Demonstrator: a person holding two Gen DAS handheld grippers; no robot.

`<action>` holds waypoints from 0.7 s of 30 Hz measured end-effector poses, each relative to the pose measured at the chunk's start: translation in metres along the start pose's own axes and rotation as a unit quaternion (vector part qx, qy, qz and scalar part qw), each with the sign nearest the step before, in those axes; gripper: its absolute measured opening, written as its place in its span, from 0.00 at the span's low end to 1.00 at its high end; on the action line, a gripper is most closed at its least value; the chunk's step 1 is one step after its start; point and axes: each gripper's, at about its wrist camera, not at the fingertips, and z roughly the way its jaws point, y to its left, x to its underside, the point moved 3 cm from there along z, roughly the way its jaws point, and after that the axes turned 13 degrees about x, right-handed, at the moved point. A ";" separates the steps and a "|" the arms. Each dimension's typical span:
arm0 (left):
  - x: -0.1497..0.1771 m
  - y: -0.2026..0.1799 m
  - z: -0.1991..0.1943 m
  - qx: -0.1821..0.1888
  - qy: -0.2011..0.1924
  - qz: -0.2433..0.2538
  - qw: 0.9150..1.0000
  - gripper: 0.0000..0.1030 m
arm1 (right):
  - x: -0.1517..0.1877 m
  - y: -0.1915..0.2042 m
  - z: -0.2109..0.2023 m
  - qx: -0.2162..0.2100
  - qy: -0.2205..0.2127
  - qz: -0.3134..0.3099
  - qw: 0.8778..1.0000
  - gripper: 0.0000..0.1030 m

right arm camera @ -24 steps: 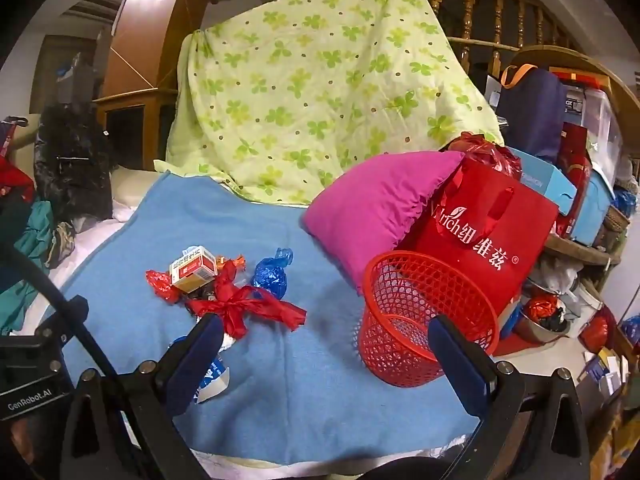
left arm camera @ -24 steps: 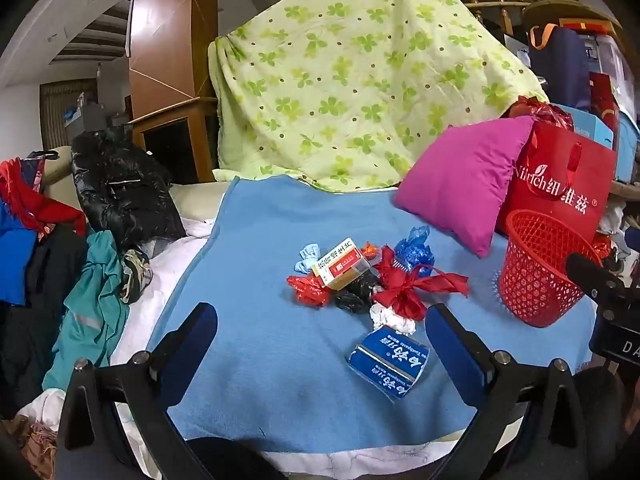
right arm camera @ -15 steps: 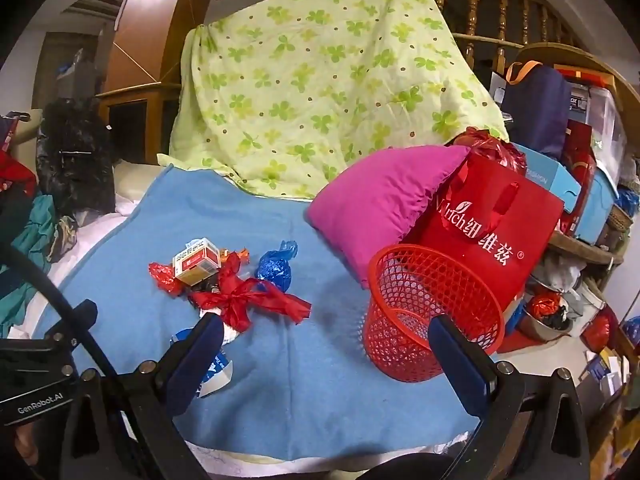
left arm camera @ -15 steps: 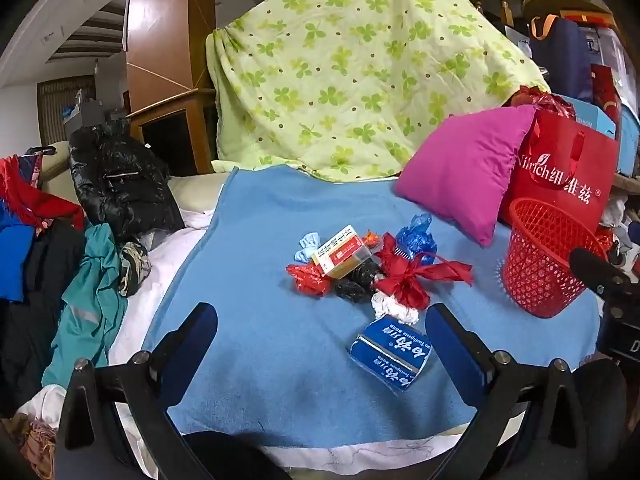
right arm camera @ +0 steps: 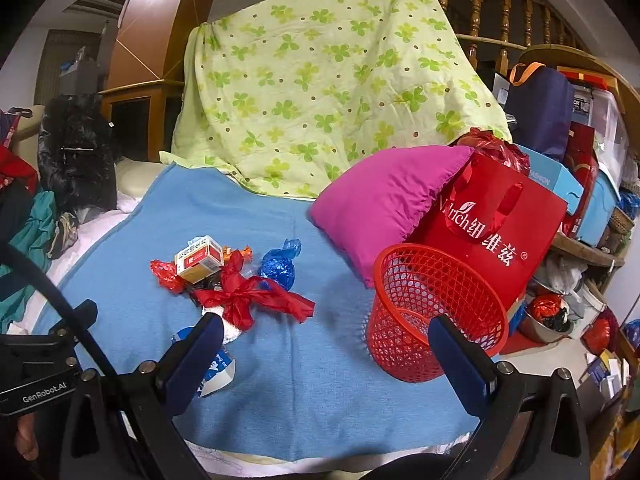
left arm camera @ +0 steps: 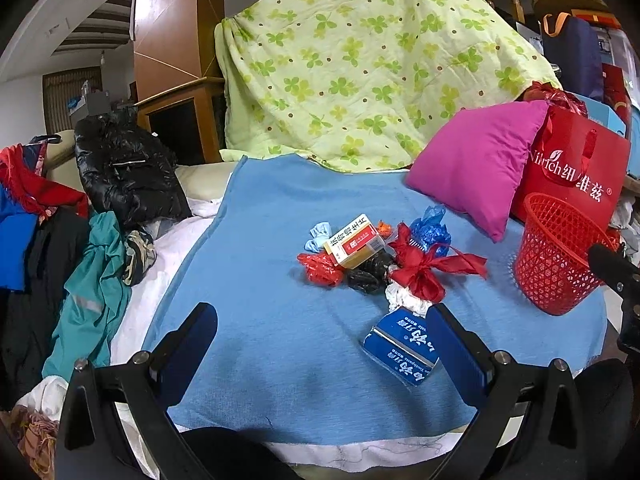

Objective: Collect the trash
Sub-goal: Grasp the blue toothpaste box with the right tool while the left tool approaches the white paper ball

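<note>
Trash pile [left arm camera: 384, 256] lies mid-blanket [left arm camera: 260, 280], left of the red basket [right arm camera: 436, 312], while left gripper [left arm camera: 320, 344] and right gripper [right arm camera: 326, 354] hover nearer, both spread wide and empty.

Even indoor light, sharp focus — glare on the glossy brown wood panel [left arm camera: 176, 28]; fisheye bending, black vignetted corners.

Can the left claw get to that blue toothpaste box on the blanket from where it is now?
Probably yes. The left claw is open and empty, and the blue toothpaste box lies flat on the blue blanket close ahead, beside its right finger. Nothing covers it; the red ribbon pile sits just beyond.
</note>
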 end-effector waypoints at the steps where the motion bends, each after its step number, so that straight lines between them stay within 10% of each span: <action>1: 0.001 0.001 0.001 0.000 0.002 0.000 1.000 1.00 | 0.001 -0.002 -0.001 -0.004 0.004 0.002 1.000 1.00; 21: 0.035 0.045 0.044 -0.045 0.061 -0.037 0.996 1.00 | 0.045 0.048 0.048 -0.185 0.073 -0.012 0.980 1.00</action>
